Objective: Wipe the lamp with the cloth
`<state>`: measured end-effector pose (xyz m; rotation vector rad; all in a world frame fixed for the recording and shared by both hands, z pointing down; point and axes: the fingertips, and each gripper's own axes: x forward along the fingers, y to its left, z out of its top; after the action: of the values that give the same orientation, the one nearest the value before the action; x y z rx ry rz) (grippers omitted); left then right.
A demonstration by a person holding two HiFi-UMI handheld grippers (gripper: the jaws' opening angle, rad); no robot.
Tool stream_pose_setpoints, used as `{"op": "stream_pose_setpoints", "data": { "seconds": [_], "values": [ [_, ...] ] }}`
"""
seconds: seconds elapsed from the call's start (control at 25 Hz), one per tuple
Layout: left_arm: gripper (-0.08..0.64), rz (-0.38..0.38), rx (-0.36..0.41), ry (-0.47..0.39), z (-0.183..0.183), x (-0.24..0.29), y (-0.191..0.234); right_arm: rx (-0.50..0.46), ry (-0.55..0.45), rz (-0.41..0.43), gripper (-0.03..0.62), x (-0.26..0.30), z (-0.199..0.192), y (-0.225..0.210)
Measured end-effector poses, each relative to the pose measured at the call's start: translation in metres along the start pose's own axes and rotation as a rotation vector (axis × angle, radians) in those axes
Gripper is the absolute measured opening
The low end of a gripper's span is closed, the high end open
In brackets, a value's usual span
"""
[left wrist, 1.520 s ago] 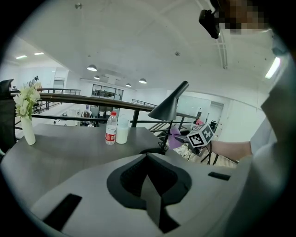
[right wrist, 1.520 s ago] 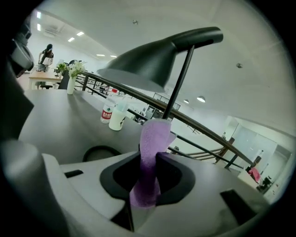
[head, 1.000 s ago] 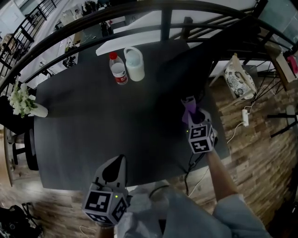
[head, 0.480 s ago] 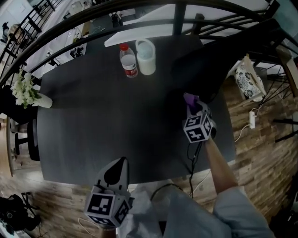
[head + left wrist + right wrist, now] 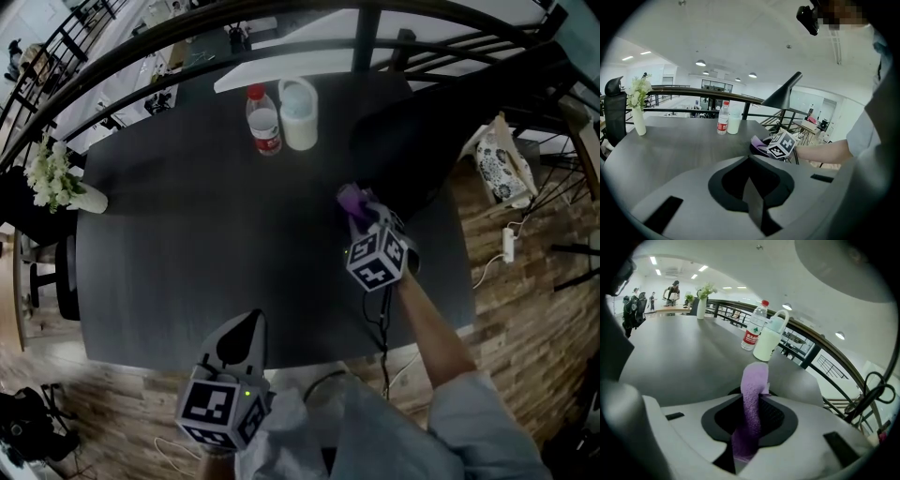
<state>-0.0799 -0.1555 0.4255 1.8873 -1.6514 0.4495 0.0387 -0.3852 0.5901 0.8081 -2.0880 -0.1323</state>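
Cloth point(image 5: 752, 394), purple and fuzzy, is pinched between the jaws of our right gripper point(image 5: 359, 210) with its free end sticking out past them. We hold it over the right part of the dark table point(image 5: 187, 244), under the cone shade of the black lamp point(image 5: 783, 95), the cloth apart from that shade. Our left gripper point(image 5: 242, 330) sits at the table's near edge, jaws pressed together on nothing, while at the far side a red-capped water bottle point(image 5: 266, 122) stands just beside a white jug point(image 5: 300, 101) and a vase of white flowers point(image 5: 58, 178) marks the left edge.
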Motion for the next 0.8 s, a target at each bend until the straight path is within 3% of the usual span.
{"op": "stream_pose_setpoints", "data": {
  "seconds": [0.36,0.52,0.8],
  "values": [
    [0.0,-0.054,0.028,0.011,-0.002,0.006,-0.007,-0.107,-0.006,0.124,0.089,-0.021,0.0,0.05],
    [0.0,-0.09,0.068,-0.004,0.005,0.011,-0.013,-0.085,0.025,0.135,0.089,-0.035,-0.018,0.054],
    [0.0,-0.178,0.108,-0.002,0.013,0.022,-0.032,0.011,0.094,0.076,0.089,-0.065,-0.055,0.042]
  ]
}}
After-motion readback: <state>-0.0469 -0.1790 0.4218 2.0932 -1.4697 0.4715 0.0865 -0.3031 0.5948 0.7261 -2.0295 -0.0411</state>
